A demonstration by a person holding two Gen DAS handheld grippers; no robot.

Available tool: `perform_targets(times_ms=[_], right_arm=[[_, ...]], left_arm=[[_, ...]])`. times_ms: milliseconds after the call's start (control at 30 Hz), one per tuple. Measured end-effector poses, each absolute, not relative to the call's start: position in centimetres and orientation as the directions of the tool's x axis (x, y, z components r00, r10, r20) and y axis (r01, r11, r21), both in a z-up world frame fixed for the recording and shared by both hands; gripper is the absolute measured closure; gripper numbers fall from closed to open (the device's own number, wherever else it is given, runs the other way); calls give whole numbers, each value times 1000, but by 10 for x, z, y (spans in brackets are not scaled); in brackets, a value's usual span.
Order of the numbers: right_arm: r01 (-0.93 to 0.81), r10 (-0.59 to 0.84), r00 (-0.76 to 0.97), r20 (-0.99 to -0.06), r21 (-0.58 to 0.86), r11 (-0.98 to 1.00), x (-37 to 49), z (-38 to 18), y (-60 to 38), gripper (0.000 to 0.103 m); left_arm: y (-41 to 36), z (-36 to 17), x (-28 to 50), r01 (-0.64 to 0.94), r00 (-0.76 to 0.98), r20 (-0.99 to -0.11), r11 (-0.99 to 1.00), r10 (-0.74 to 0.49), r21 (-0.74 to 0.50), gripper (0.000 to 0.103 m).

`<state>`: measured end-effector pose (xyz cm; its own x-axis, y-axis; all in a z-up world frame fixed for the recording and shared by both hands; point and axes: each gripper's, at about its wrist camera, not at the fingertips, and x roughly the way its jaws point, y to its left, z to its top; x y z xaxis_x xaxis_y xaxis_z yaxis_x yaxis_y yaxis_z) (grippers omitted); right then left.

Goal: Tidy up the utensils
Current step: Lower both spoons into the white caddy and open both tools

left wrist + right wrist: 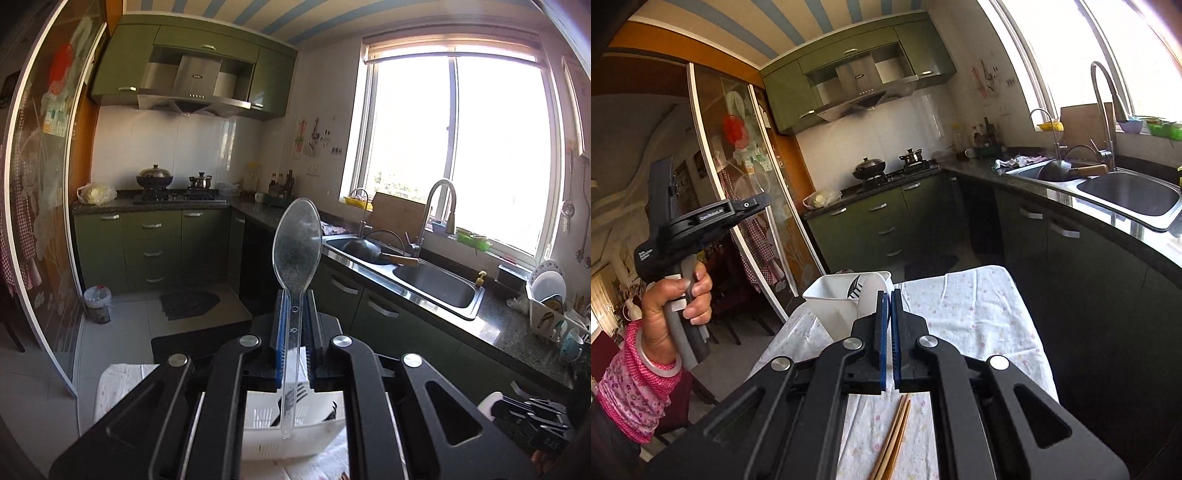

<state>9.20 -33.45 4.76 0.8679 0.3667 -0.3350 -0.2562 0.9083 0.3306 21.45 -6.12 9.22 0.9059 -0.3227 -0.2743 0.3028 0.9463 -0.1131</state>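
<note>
Left tongs clamped on the handle of a clear plastic spoon, bowl upward, handle tip hanging down over a white slotted plastic utensil basket. Black plastic fork inside that basket, tines up. Basket standing on the tabletop covered by a white flower-print cloth, at its far left corner. Right tongs together, nothing between the blue pads, held above the cloth. Pair of brown wooden chopsticks lying on the near part of the cloth, directly under the right tongs.
</note>
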Motion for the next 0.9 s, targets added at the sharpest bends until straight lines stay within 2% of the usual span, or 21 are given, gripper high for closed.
perform_targets(times_ms=[167, 433, 500, 567, 600, 900], right_arm=[[-249, 328, 898, -292, 277, 928, 93, 67, -328, 100], [-238, 269, 938, -216, 160, 958, 113, 104, -300, 100], [-223, 242, 951, -191, 113, 968, 120, 113, -288, 100], [-206, 215, 963, -161, 72, 976, 130, 121, -275, 100], [-196, 202, 968, -150, 54, 979, 137, 124, -268, 100], [-138, 112, 982, -151, -176, 975, 205, 105, -185, 100]], left_arm=[[-73, 72, 245, 272, 930, -232, 958, -285, -87, 94], [-74, 27, 267, 235, 906, -343, 968, -249, -82, 94], [-72, 17, 265, 237, 899, -360, 968, -250, -79, 90], [-68, 12, 261, 239, 894, -367, 967, -256, -91, 70], [-64, 11, 258, 237, 895, -364, 966, -258, -102, 67], [-24, 19, 208, 207, 906, -352, 971, -236, -118, 65]])
